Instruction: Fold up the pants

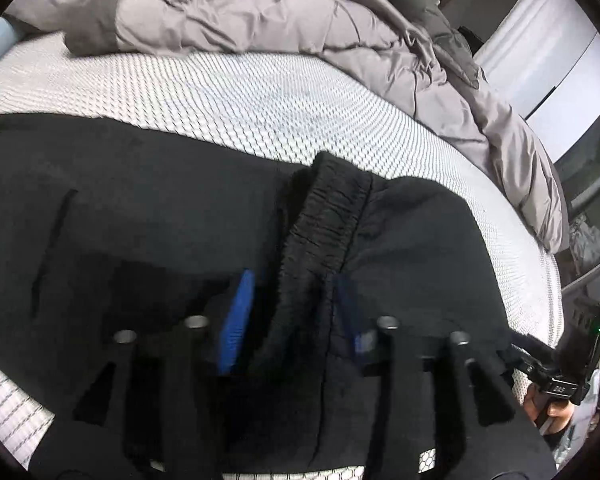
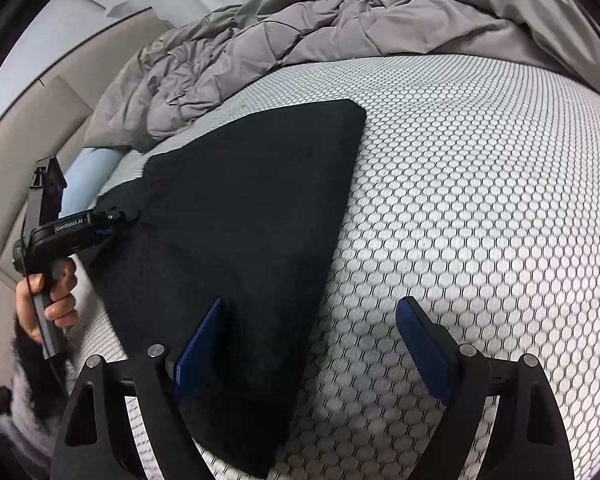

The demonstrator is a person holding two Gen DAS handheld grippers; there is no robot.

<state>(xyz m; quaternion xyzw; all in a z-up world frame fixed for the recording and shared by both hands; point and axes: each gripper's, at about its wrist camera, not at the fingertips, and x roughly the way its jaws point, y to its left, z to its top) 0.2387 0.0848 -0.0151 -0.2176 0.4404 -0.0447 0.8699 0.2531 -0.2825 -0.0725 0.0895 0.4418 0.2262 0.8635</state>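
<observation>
Black pants (image 1: 148, 216) lie on the white honeycomb mattress (image 1: 228, 100). My left gripper (image 1: 296, 312) is shut on the pants' gathered elastic waistband (image 1: 332, 204), which bunches up between its blue pads (image 1: 238, 320). In the right wrist view the pants (image 2: 240, 220) lie flat as a dark folded slab, and my left gripper (image 2: 116, 218) pinches their far left edge. My right gripper (image 2: 312, 344) is open and empty, low over the pants' near right edge, one blue pad (image 2: 200, 348) over the cloth and the other over bare mattress (image 2: 480, 200).
A crumpled grey duvet (image 1: 284, 12) is piled along the far side of the bed, also in the right wrist view (image 2: 300, 36). A light blue pillow (image 2: 88, 176) lies at the bed's left end. White cupboards (image 1: 548, 60) stand beyond the bed.
</observation>
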